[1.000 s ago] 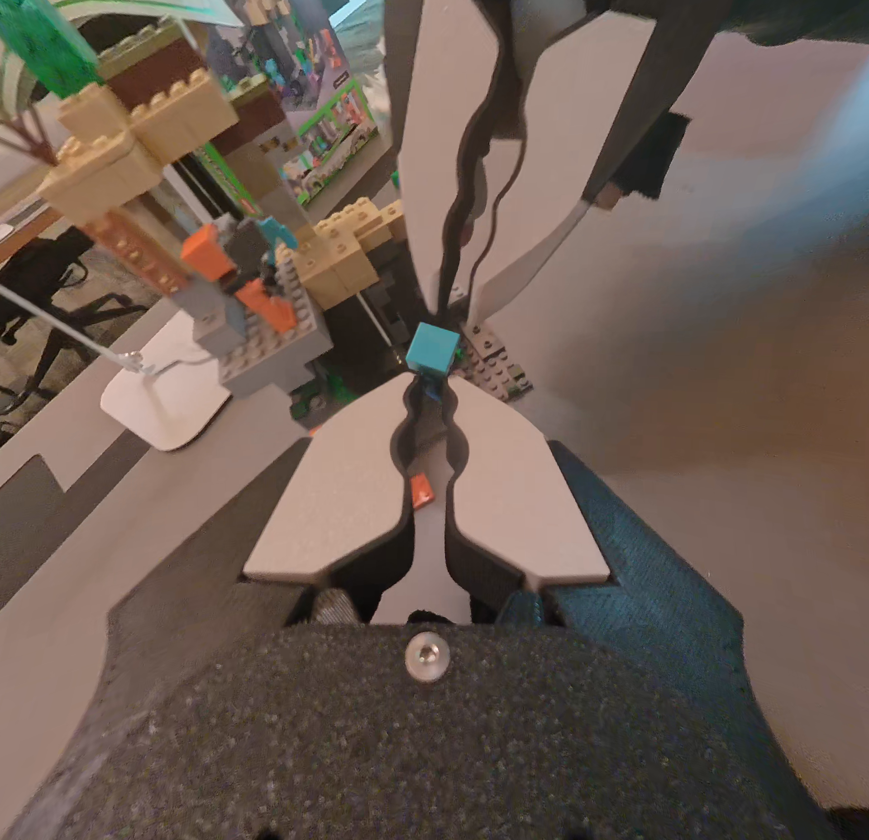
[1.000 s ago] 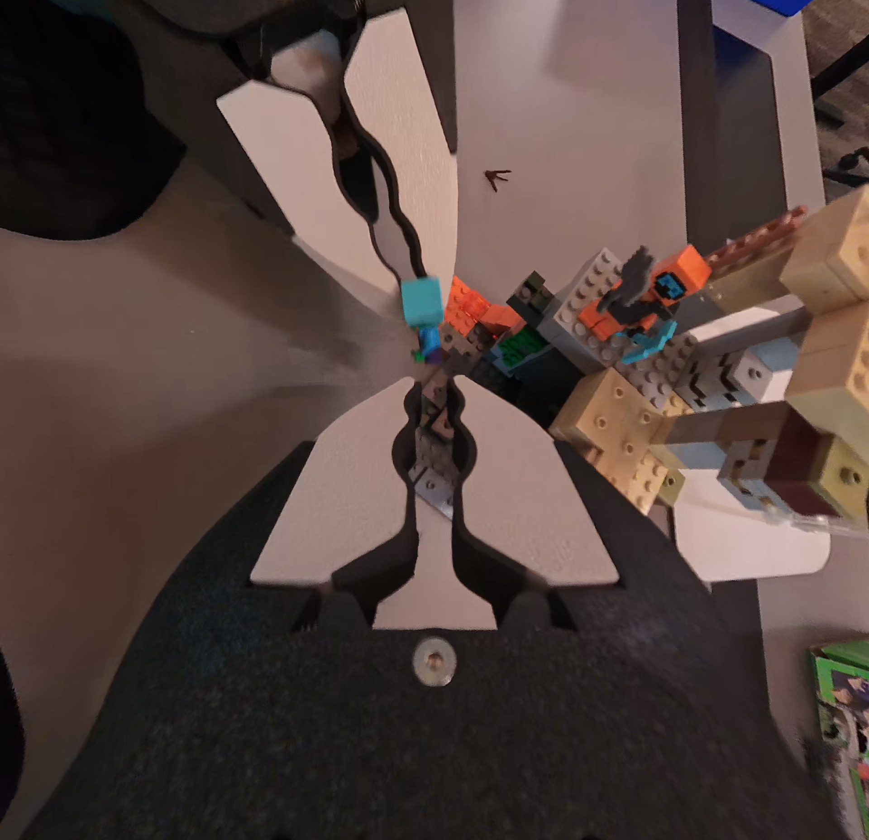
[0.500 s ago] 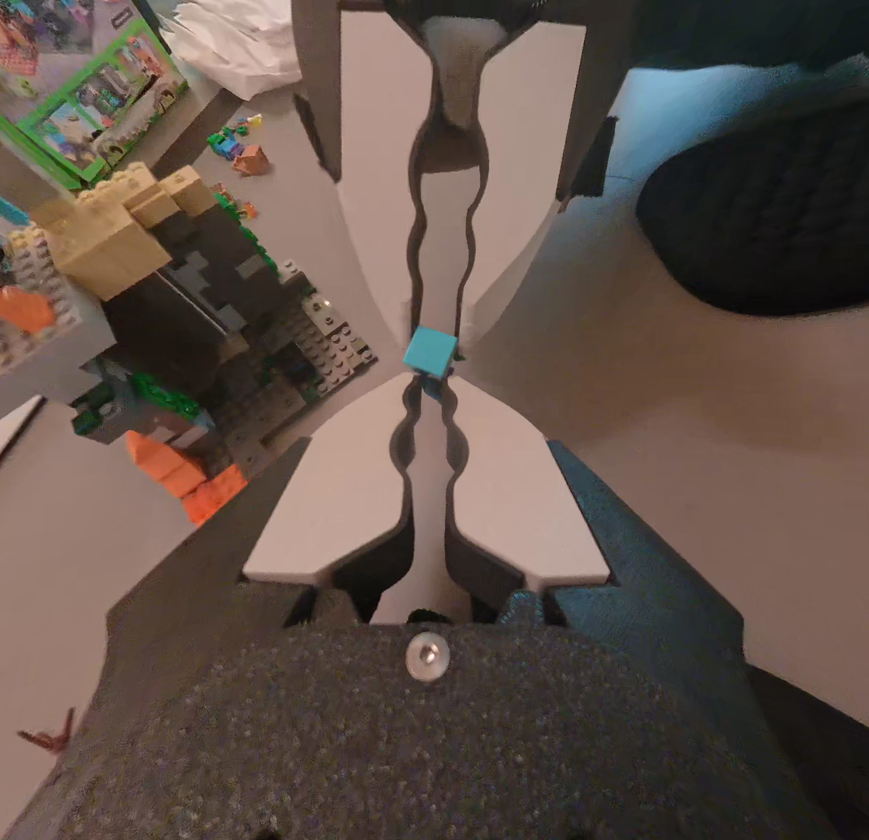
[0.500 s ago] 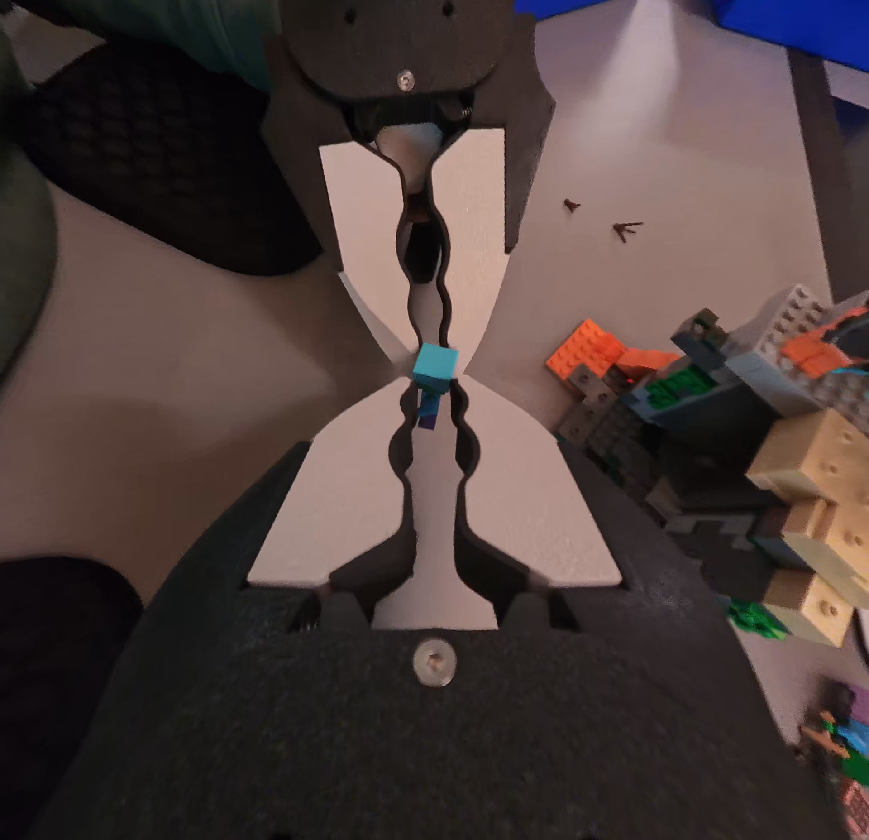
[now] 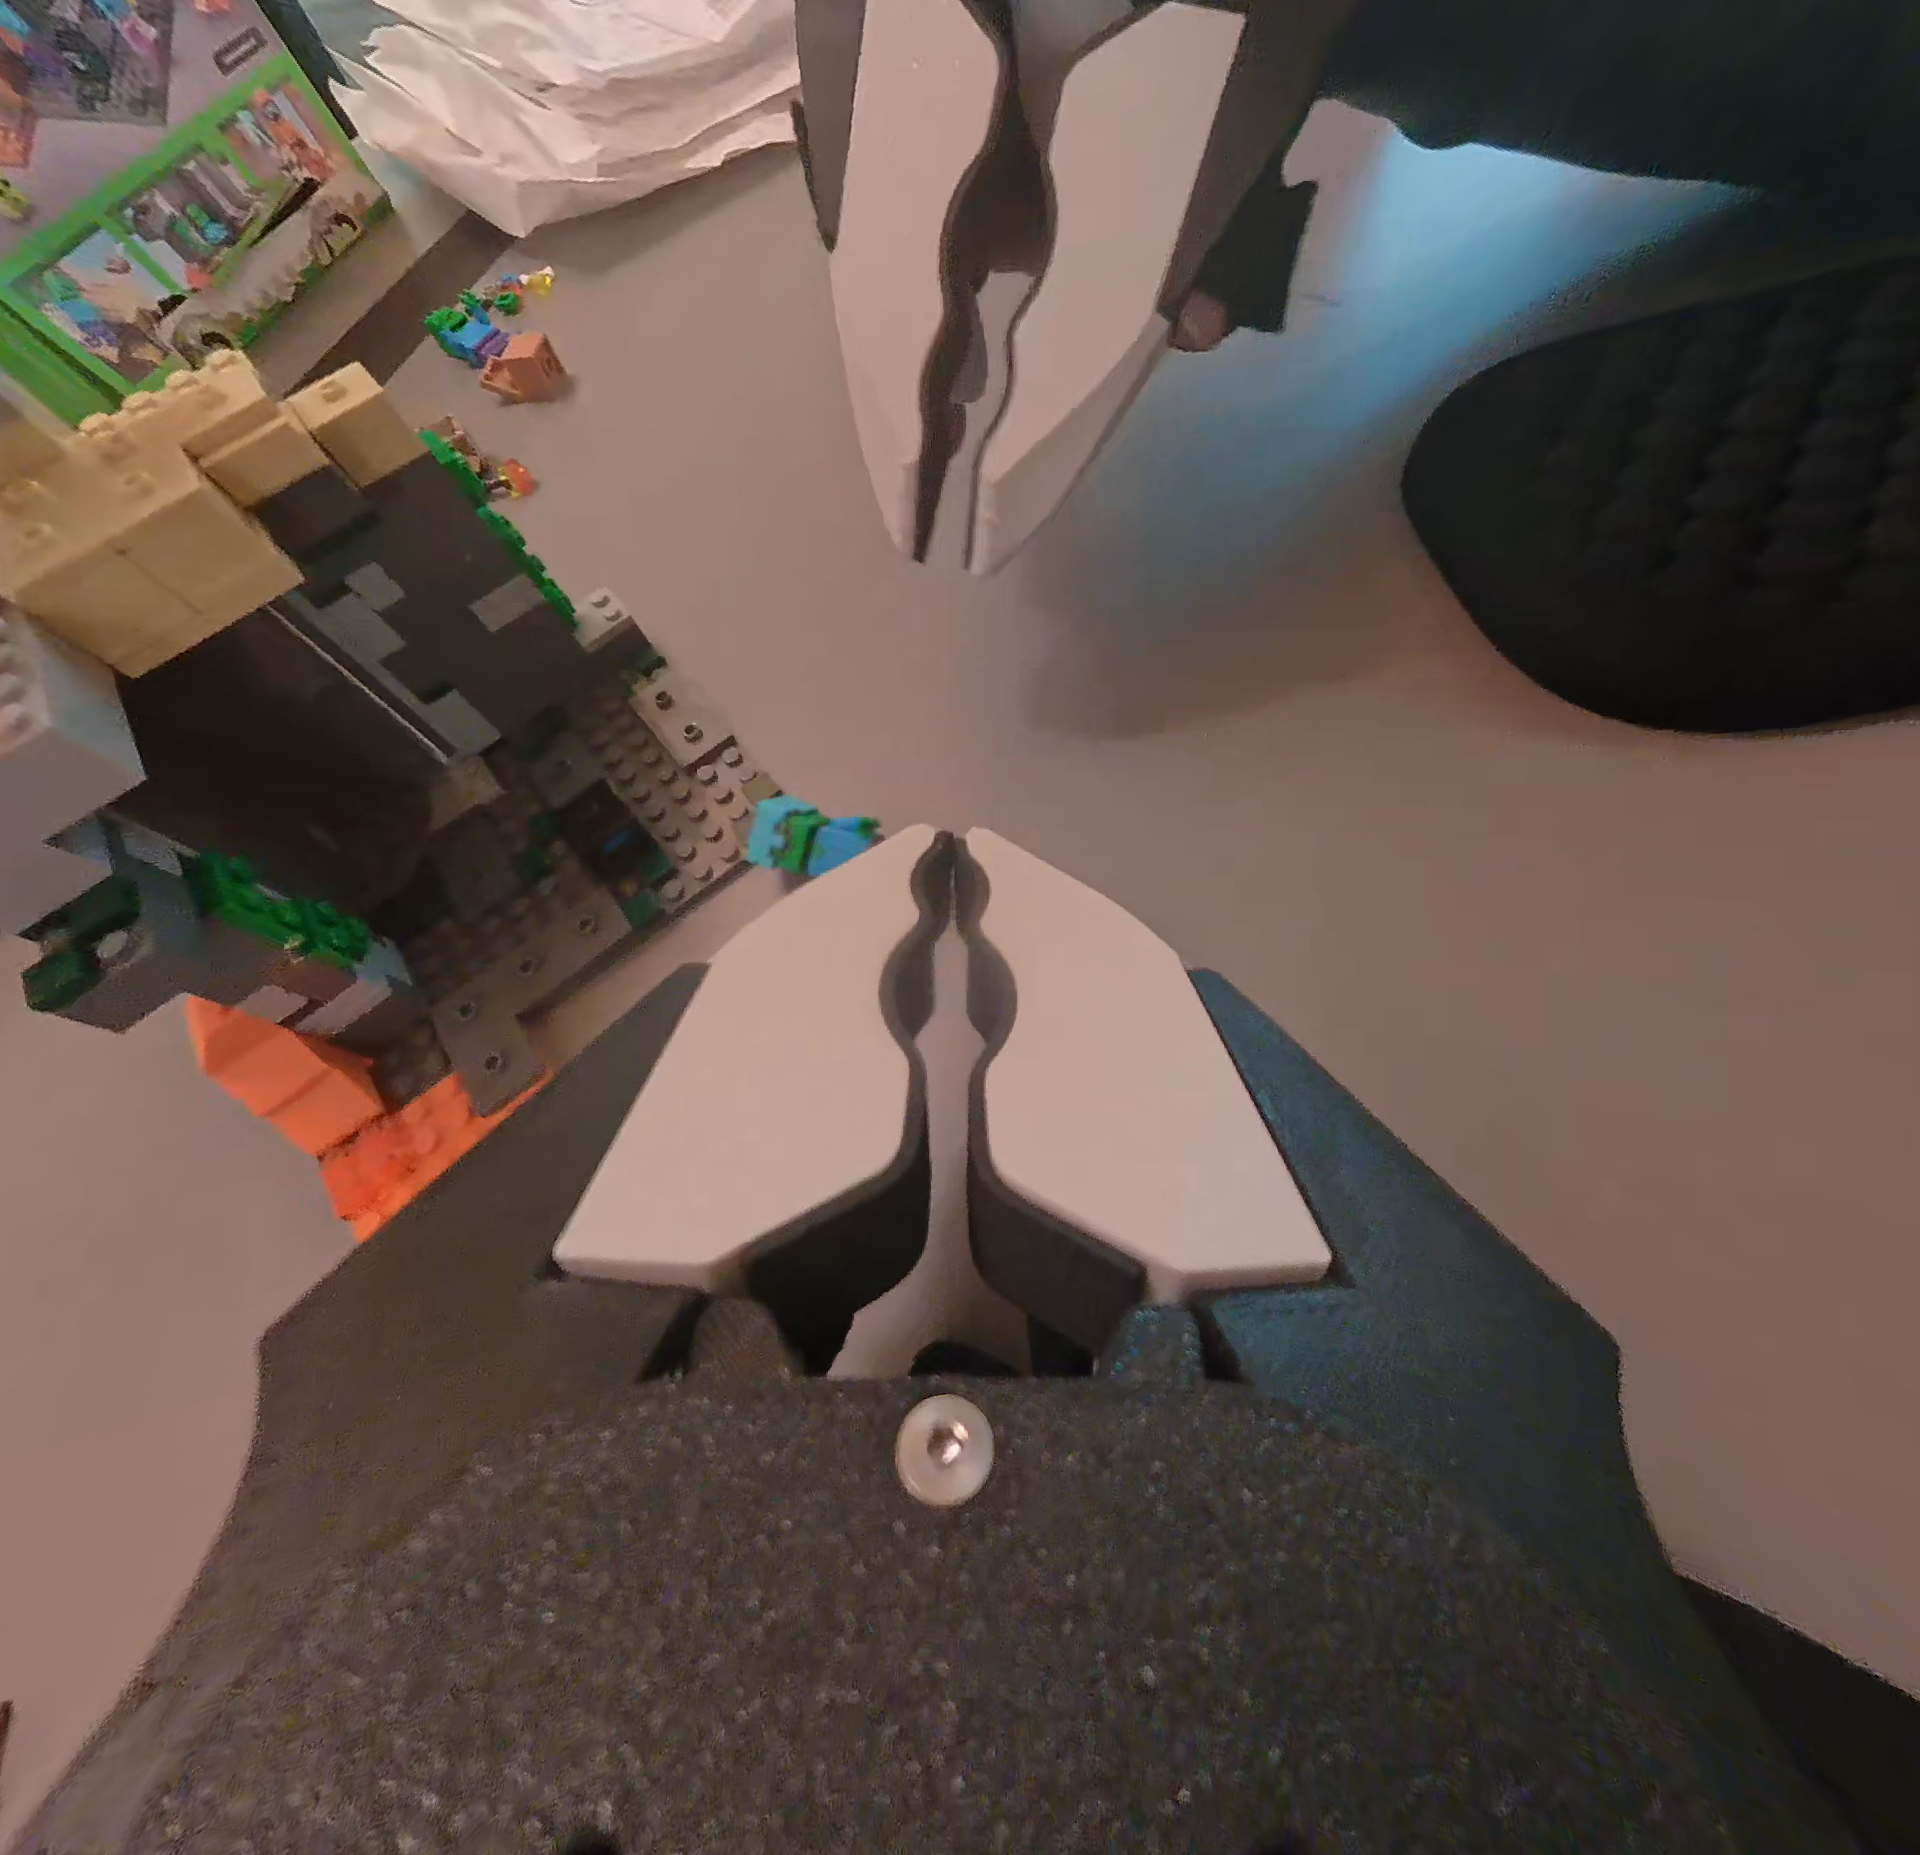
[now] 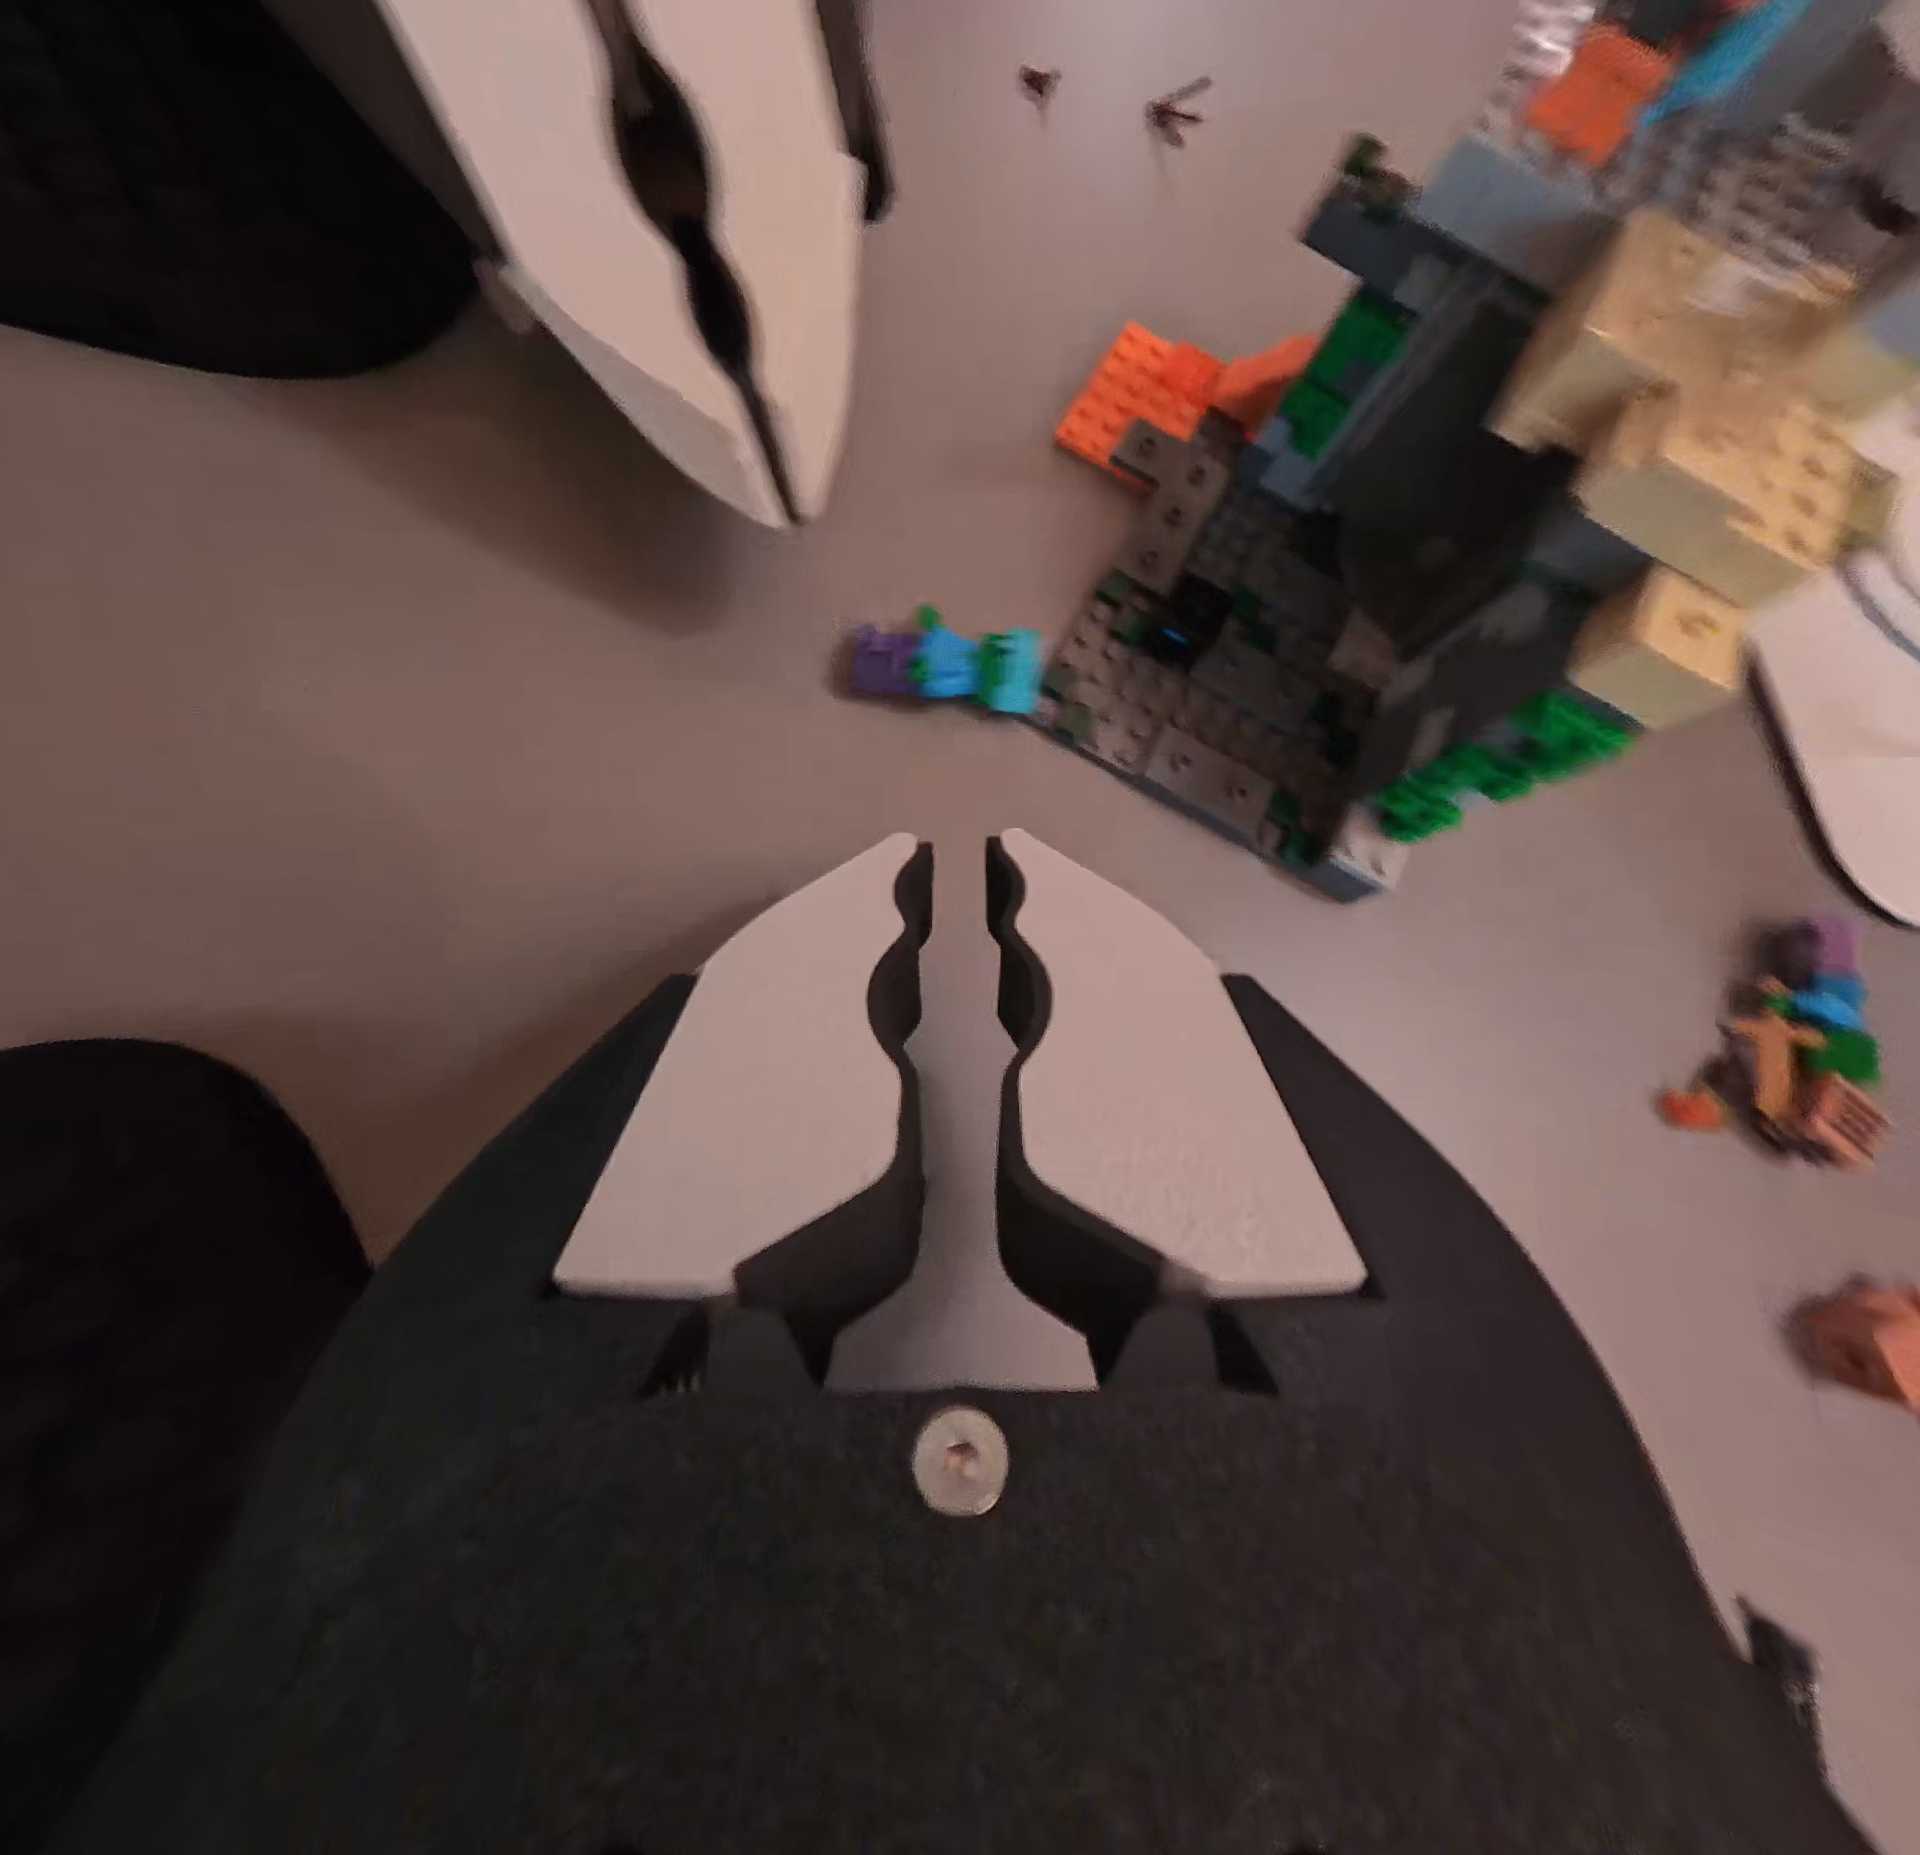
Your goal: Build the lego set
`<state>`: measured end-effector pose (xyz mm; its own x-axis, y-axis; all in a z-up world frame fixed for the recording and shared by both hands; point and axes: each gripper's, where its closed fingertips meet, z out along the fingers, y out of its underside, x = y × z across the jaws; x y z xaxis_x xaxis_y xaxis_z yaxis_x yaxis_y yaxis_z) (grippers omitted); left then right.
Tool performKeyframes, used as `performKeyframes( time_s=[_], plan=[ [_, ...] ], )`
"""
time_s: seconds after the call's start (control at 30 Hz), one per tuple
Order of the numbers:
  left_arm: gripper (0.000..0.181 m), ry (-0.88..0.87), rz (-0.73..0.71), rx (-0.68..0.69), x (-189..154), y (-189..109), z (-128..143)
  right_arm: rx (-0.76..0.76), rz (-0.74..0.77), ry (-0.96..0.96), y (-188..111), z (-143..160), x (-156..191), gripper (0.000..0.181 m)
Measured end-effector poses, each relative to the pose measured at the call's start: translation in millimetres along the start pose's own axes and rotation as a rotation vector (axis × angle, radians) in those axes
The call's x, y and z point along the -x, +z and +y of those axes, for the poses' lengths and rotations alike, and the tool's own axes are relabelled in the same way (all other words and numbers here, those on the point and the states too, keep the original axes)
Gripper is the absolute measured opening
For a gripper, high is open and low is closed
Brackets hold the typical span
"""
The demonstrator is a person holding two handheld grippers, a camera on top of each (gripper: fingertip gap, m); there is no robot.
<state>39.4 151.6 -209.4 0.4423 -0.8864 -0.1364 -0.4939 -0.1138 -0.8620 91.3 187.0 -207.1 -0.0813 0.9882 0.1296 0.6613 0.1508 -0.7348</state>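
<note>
Minifigure (image 6: 940, 665) lies flat on the grey desk (image 6: 520, 725), head end touching or just beside the front edge of the lego build (image 6: 1351, 558); teal head, teal-green torso, purple legs pointing away from the build. In the left wrist view only its teal and green part (image 5: 800, 841) shows, just beyond the left fingertips, next to the grey studded base plates (image 5: 623, 797).

Left gripper (image 5: 951, 841): fingers clenched, tips meeting, nothing between them. It shows again in the right wrist view (image 6: 774, 501), tips together, above the desk, apart from the minifigure.

Right gripper (image 6: 958, 847): fingers released, a narrow gap between the tips, nothing in it, desk visible through. In the left wrist view it hangs at top (image 5: 945, 553), tips slightly apart.

Lego build: dark grey rock walls, tan blocks on top (image 5: 156, 517), green plant bits (image 5: 281, 912), orange pieces (image 5: 312, 1088) at its base. Right wrist view is motion-blurred there.

Loose pieces on the desk: a small cluster of figures and bricks (image 5: 499, 335), the same or a similar cluster in the right wrist view (image 6: 1808, 1067), a brown block (image 6: 1870, 1338), two small dark bits (image 6: 1174, 117). Set box (image 5: 156, 174) and crumpled white paper bags (image 5: 582, 91) at the far edge. Black textured pad (image 5: 1683, 517) near the right gripper.
</note>
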Motion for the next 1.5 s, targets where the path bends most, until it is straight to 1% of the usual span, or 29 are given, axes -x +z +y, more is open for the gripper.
performKeyframes(
  time_s=[0.03,0.07,0.13,0.2,0.27,0.37,0.43,0.5,0.6,0.7,0.87,0.97,1.0,1.17,1.33,1.5],
  plan=[
    [0.000,-0.003,-0.001,-0.004,0.4,-0.3,-0.7,-0.004,0.052,0.028,-4.2,4.3,-12.4,0.009],
    [0.000,-0.009,-0.004,-0.008,1.2,-0.8,-1.0,-0.008,0.117,0.067,-10.4,9.4,-29.4,0.010],
    [0.000,-0.020,-0.022,-0.015,4.2,-1.8,-0.5,-0.005,0.306,0.187,-29.3,26.1,-78.6,0.013],
    [0.000,-0.028,-0.037,-0.026,6.7,-2.7,-0.5,0.015,0.459,0.375,-48.8,51.8,-127.4,0.024],
    [0.000,-0.036,-0.041,-0.030,7.5,-2.7,-0.4,0.012,0.511,0.558,-56.2,74.1,-161.6,0.032],
    [0.000,-0.036,-0.047,-0.032,7.2,-3.3,0.7,0.039,0.563,0.686,-51.7,99.8,-192.0,0.037],
    [0.000,-0.039,-0.051,-0.036,6.7,-5.2,1.9,0.053,0.559,0.721,-43.1,106.3,-198.3,0.038],
    [0.000,-0.050,-0.050,-0.039,6.3,-6.5,4.0,0.092,0.577,0.722,-35.9,113.3,-203.0,0.039],
    [0.000,-0.061,-0.042,-0.047,6.6,-6.9,4.0,0.112,0.590,0.732,-28.2,118.1,-210.1,0.039],
    [0.000,-0.063,-0.034,-0.053,5.8,-6.8,3.3,0.125,0.601,0.743,-27.1,119.0,-217.9,0.038],
    [0.000,-0.067,-0.027,-0.066,4.8,-8.6,2.4,0.175,0.626,0.718,-24.8,122.5,-225.2,0.031],
    [0.000,-0.070,-0.024,-0.070,4.6,-9.2,2.3,0.184,0.614,0.705,-23.1,121.3,-224.8,0.026],
    [0.000,-0.069,-0.023,-0.071,4.4,-9.2,2.3,0.189,0.610,0.701,-22.6,120.9,-224.5,0.022],
    [0.000,-0.062,-0.021,-0.068,2.9,-9.2,2.6,0.205,0.614,0.679,-23.2,121.2,-224.1,0.018],
    [0.000,-0.060,-0.027,-0.071,3.0,-10.3,2.8,0.168,0.639,0.652,-26.2,120.7,-218.4,0.017],
    [0.000,-0.065,-0.036,-0.076,4.6,-10.6,2.3,0.047,0.654,0.590,-32.8,109.9,-199.8,0.017]
  ],
)
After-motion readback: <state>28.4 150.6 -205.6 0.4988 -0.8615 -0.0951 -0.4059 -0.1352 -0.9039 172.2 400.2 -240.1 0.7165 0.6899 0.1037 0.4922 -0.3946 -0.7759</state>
